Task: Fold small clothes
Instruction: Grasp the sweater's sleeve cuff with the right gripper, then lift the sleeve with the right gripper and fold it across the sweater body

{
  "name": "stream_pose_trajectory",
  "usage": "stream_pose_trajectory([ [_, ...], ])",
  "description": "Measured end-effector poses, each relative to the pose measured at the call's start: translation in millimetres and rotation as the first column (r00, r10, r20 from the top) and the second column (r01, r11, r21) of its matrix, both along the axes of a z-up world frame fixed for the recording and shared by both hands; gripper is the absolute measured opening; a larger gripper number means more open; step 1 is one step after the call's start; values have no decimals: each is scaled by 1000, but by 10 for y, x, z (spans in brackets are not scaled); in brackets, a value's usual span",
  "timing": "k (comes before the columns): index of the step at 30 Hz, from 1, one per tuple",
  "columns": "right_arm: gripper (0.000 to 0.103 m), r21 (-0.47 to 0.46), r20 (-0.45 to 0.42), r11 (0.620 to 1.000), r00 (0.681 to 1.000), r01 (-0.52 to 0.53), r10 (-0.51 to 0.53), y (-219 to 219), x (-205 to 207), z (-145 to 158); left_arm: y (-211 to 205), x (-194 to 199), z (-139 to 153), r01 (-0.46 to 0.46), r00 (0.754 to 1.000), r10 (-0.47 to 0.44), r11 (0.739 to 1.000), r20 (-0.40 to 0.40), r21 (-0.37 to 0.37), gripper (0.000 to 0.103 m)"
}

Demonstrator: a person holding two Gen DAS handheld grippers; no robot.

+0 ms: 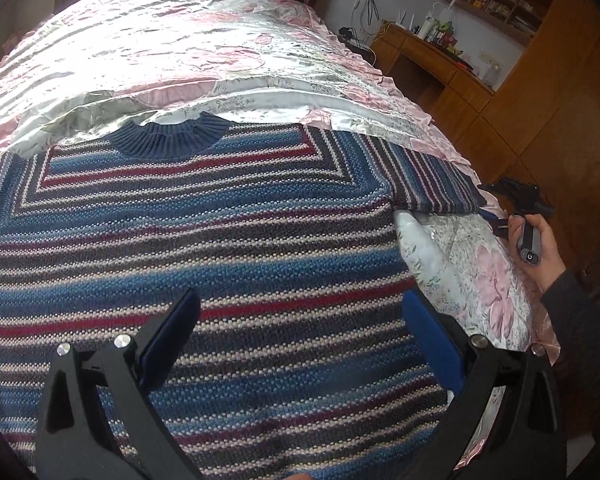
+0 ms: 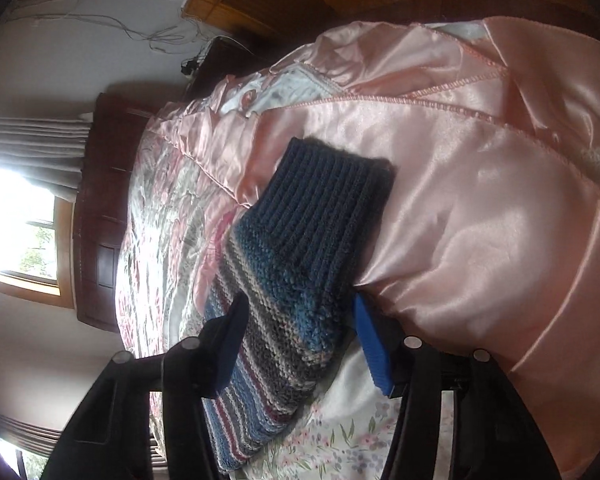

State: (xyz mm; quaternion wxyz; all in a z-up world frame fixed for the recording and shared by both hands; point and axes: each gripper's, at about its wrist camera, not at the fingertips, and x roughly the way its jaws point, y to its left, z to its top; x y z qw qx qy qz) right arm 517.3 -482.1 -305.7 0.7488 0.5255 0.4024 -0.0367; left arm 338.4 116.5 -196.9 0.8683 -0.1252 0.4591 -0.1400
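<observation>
- A striped sweater [image 1: 204,240] lies flat on the bed [image 1: 180,48], front up, with its dark blue collar [image 1: 172,136] pointing away toward the far end of the bed.
- One sleeve [image 1: 432,184] sticks out to the right side, near the edge of the bed.
- The left tongs [image 1: 300,320] hang over the middle of the sweater. They are wide open and hold nothing.
- The right tongs [image 2: 296,312] are down at the end of that sleeve. They are open too, with one finger on each side of the knit, just below the dark ribbed cuff [image 2: 332,196]. They have not pinched it yet.
- In the left view you can see the person's hand [image 1: 540,248] holding the right tool by the sleeve end.
- My guess at the step: this is the start of the folding, and the sleeve comes first.
- What the next move needs: the right tongs should close on the sleeve near the cuff, lift it a little, and carry it across onto the body of the sweater.
- The left tongs could press down on the sweater so it does not slide on the shiny pink cover [image 2: 480,200], which looks slippery.
</observation>
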Motion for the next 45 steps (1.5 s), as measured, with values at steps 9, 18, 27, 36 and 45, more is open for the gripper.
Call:
stream_pose_trajectory([
  [9,12,-20,20,1000,1000,12,-11,13,48,1,179,201,-268,-17,998,16,1000,-54,-16,100],
  [18,10,-288,129,956,988,-50,90,539,23,1024,584,275,-364,-87,989,72,989,-132,-116,100],
  [27,10,-552,209,822,930,-141,301,1876,-17,2142,1008,121,-130,-98,992,86,987,-92,-129,100],
  [36,10,-738,157,634,855,-231,494,3435,-72,2577,1660,-128,57,-141,990,135,976,-52,-164,100],
  [45,10,-852,-39,392,787,-348,615,4927,-74,2007,2156,-222,36,-192,981,186,957,-49,-219,100],
])
